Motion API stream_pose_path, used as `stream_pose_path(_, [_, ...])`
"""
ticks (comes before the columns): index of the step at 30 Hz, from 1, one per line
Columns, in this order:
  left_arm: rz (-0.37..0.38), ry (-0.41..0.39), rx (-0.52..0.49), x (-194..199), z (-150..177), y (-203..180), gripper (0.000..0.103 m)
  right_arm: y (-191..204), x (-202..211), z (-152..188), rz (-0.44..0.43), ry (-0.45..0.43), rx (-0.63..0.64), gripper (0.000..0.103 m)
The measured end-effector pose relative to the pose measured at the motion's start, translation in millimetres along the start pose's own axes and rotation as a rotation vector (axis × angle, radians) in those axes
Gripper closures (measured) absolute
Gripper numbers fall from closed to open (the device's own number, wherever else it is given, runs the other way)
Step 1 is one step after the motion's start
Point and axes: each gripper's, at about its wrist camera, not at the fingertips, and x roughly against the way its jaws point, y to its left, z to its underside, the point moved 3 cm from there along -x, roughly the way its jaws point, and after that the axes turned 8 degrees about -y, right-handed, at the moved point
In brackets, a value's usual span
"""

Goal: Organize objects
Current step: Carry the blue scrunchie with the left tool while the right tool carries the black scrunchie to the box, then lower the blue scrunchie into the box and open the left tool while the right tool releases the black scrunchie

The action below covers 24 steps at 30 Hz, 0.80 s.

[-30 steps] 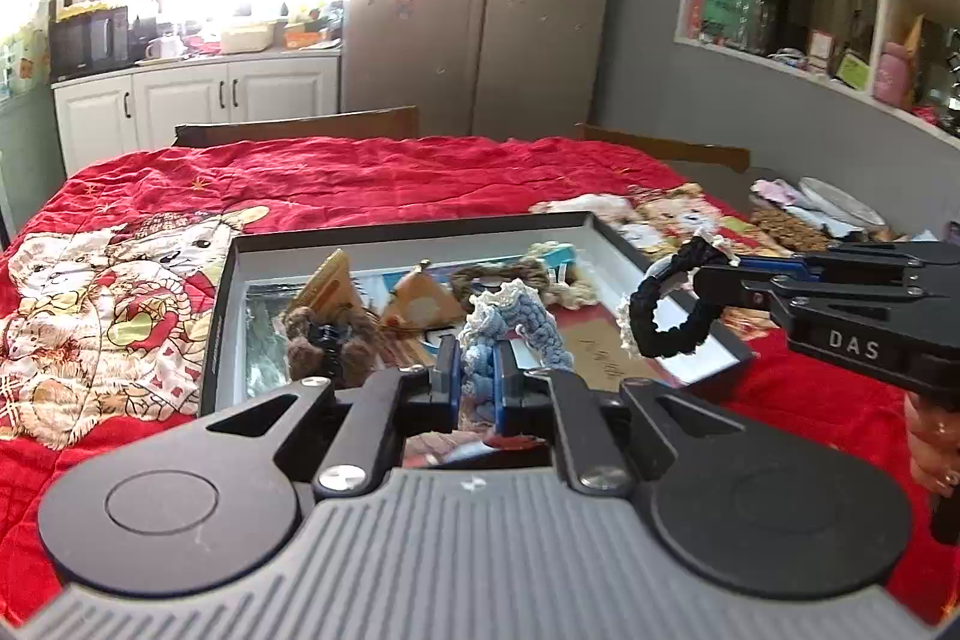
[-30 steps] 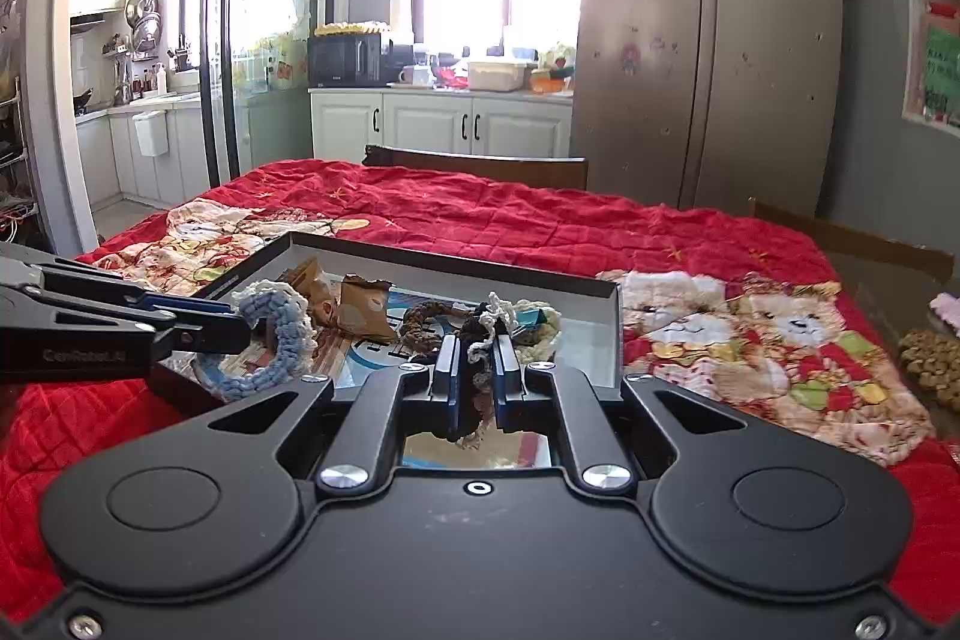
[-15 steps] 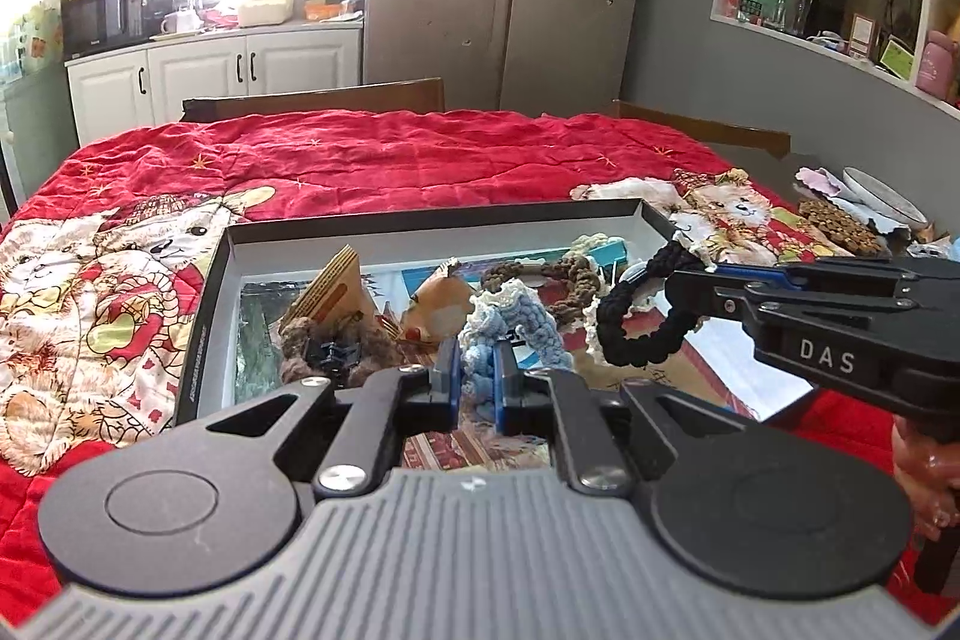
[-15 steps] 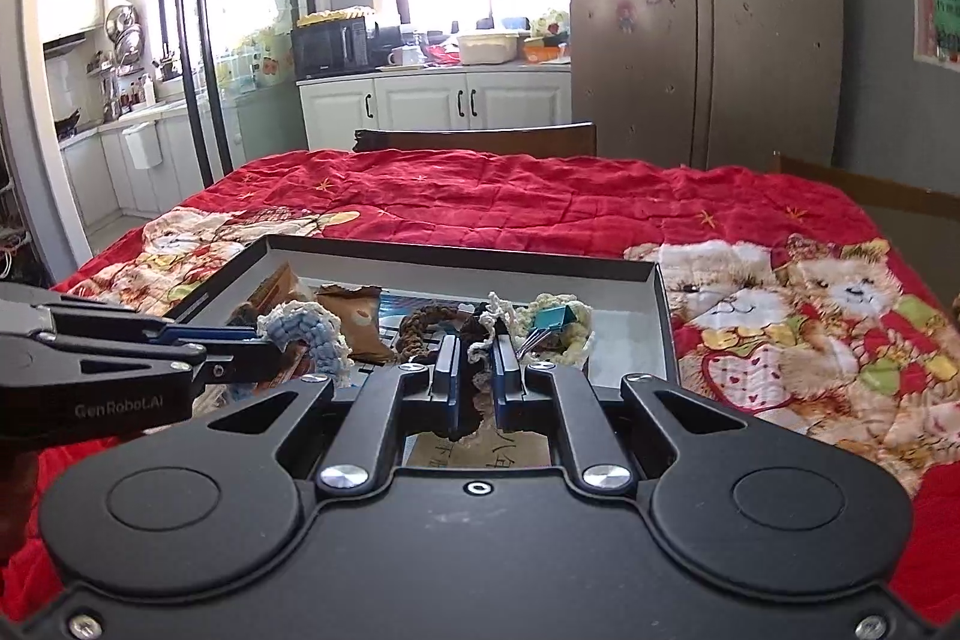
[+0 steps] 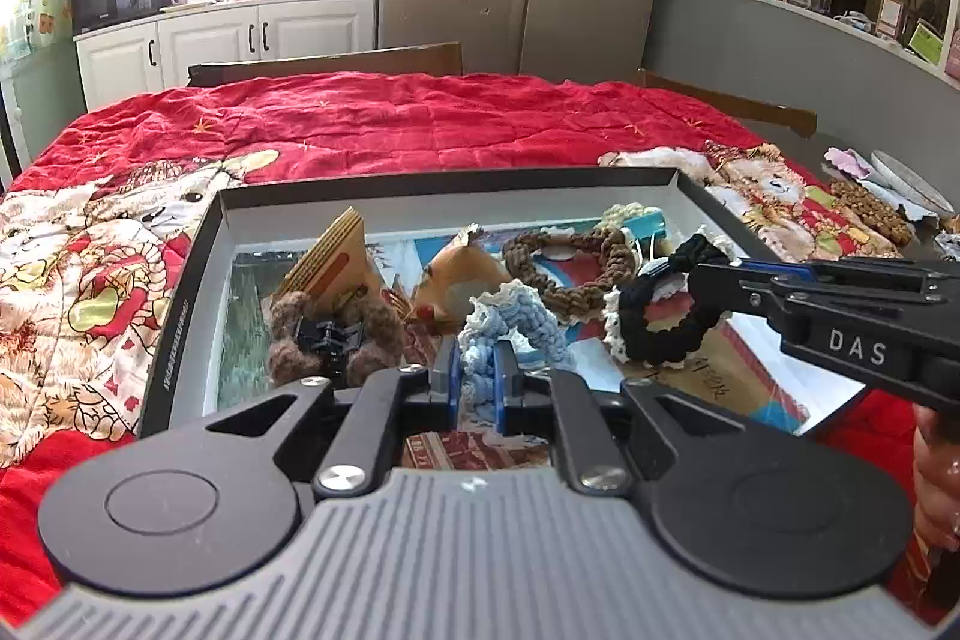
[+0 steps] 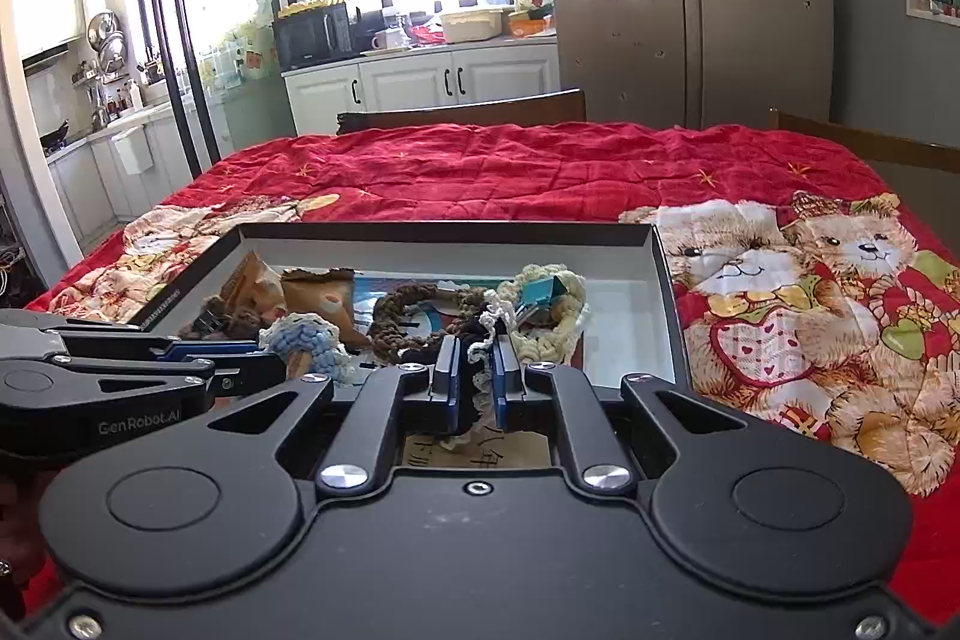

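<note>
The left tool (image 5: 477, 379) is clamped on a blue-and-white crocheted ring (image 5: 510, 325), and the right tool (image 6: 477, 379) grips a black ring with white trim (image 5: 657, 313). Both hang just over the near edge of the open box (image 5: 180, 292) on the red-covered bench (image 5: 420, 123). Further in lie a brown ring (image 5: 567, 268), snack packets (image 5: 336, 262) and a fuzzy brown clip (image 5: 333, 334). Risk, as I judge it: the soft yarn may snag on a pad at release, or land on the crowded items.
</note>
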Motion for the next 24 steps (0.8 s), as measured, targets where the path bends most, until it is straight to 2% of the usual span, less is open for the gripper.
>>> stream_pose_path(17, [-0.03, 0.013, -0.034, -7.0, 5.9, -4.2, 0.085, -1.7, -10.9, 10.0, 0.007, 0.038, 0.004, 0.088])
stream_pose_path(23, [-0.034, 0.011, -0.041, -7.0, 6.4, -4.8, 0.065, -0.5, -11.0, 11.5, 0.01, 0.042, 0.012, 0.087])
stream_pose_path(24, [-0.033, 0.011, -0.041, -7.2, 6.2, -4.8, 0.065, -0.3, -10.9, 11.6, 0.011, 0.042, 0.015, 0.086])
